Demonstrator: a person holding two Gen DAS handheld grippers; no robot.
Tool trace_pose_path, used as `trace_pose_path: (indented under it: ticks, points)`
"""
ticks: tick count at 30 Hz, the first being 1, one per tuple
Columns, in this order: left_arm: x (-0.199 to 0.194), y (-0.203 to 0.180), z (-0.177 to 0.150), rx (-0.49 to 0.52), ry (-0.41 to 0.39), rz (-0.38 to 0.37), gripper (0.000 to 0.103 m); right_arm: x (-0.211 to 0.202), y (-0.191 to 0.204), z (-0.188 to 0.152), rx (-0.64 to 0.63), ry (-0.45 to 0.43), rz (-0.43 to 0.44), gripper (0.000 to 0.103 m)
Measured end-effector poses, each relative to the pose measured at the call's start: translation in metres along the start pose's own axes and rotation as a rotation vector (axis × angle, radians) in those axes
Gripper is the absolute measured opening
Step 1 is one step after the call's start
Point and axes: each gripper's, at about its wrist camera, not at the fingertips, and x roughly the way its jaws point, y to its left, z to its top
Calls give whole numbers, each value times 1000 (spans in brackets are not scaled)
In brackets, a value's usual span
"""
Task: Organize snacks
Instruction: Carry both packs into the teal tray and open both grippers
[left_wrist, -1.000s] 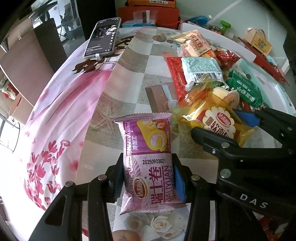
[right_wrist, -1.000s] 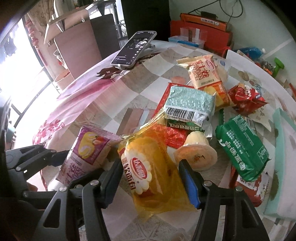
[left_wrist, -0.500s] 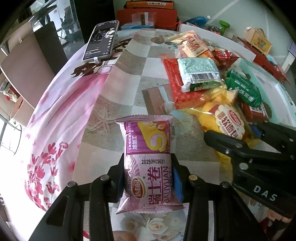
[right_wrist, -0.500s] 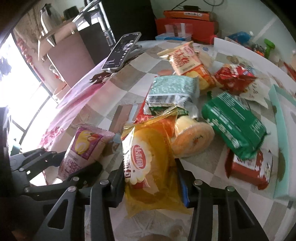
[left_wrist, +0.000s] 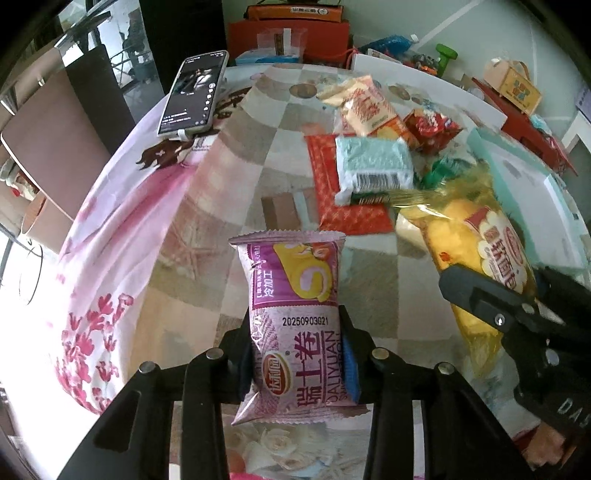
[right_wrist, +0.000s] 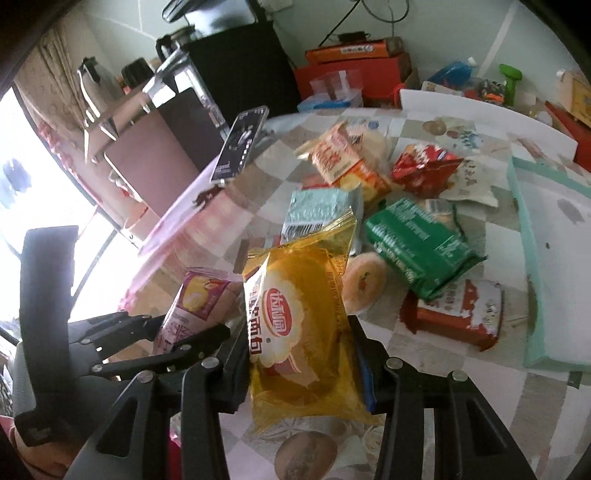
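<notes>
A purple Swiss-roll packet (left_wrist: 295, 306) stands upright between the blue pads of my left gripper (left_wrist: 297, 343), which is shut on its lower half; it hangs a little above the tablecloth. My right gripper (right_wrist: 299, 354) is shut on a yellow soft-bread packet (right_wrist: 295, 317), held off the table beside the snack pile. In the left wrist view the yellow packet (left_wrist: 476, 236) and right gripper (left_wrist: 517, 306) sit at the right. In the right wrist view the left gripper (right_wrist: 177, 332) with the purple packet (right_wrist: 199, 295) is at the lower left.
The snack pile holds a pale green packet (left_wrist: 373, 166), a flat red packet (left_wrist: 325, 192), a green packet (right_wrist: 417, 243), a jelly cup (right_wrist: 364, 282) and a red wafer packet (right_wrist: 458, 314). A teal tray (right_wrist: 546, 258) lies right. A phone (left_wrist: 194, 98) leans at the far left edge.
The right gripper's jaws closed on the yellow packet, then rolled and carried it up and to the right, off the pile. The left gripper tightened on the purple packet and lifted slightly.
</notes>
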Motion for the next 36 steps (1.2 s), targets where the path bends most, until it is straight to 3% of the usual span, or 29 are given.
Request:
trace_pose_path:
  ticks: [6,14,24,36]
  points:
    - [-25,-21,26,21,-36,12,40,-26,-13,9,54,-65,3,48]
    - [-43,-77,63,92,-77,-31,40,-73,-53,32,124,-172,-116,48]
    - [-36,-182,105,211,-132,-120,40,-112,-166,47,347,-231,-328,48]
    - [26,-286,124,339,-90,-169,41,-126,-301,9,602,-229,-512,48]
